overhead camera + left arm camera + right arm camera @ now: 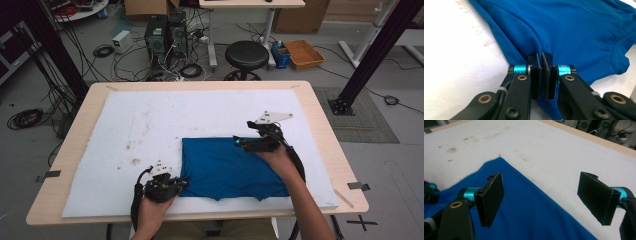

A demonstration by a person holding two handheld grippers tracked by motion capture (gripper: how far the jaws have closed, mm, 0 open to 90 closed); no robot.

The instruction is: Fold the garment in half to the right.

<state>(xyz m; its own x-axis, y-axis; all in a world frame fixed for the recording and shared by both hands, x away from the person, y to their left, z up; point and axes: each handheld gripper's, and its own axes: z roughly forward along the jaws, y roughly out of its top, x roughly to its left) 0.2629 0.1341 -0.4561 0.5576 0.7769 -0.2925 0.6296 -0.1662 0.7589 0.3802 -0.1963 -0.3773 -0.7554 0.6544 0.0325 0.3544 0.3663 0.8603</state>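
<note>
Left claw (pixel 541 57) at 7 o'clock on the surface (pixel 90 107), clenched on the blue shirt's (pixel 227 169) edge. Right claw (pixel 541 195) released, jaws wide above the shirt's far edge at 3 o'clock.

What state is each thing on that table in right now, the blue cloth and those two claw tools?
Blue shirt: folded, lying flat on the white pad.
Left gripper: fingers shut on the blue shirt's edge.
Right gripper: fingers wide open above the shirt's far edge, holding nothing.
</note>
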